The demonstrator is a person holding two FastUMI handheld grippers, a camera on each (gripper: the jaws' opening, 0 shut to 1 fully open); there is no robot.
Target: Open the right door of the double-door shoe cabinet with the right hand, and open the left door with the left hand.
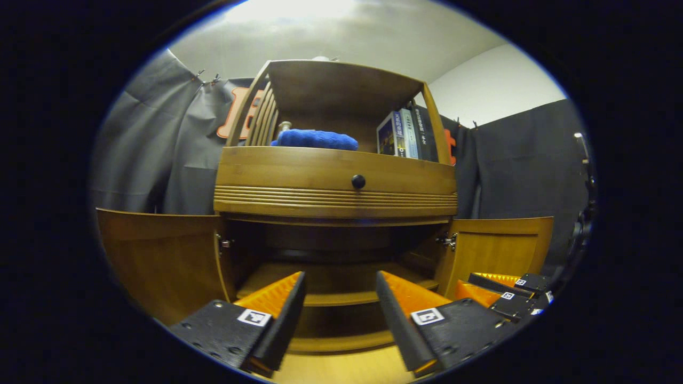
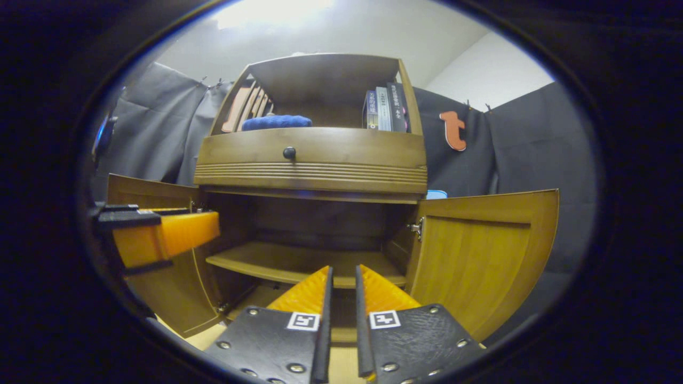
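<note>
I see the shoe cabinet straight ahead with both doors swung wide: the left door and the right door stand out to either side, baring the inner shelf. My left gripper is spread, holding nothing. My right gripper has its fingers nearly pressed together on nothing, a slim gap between them.

Textured black tongs bodies, silver screws, square black-and-white marker tags.
</note>
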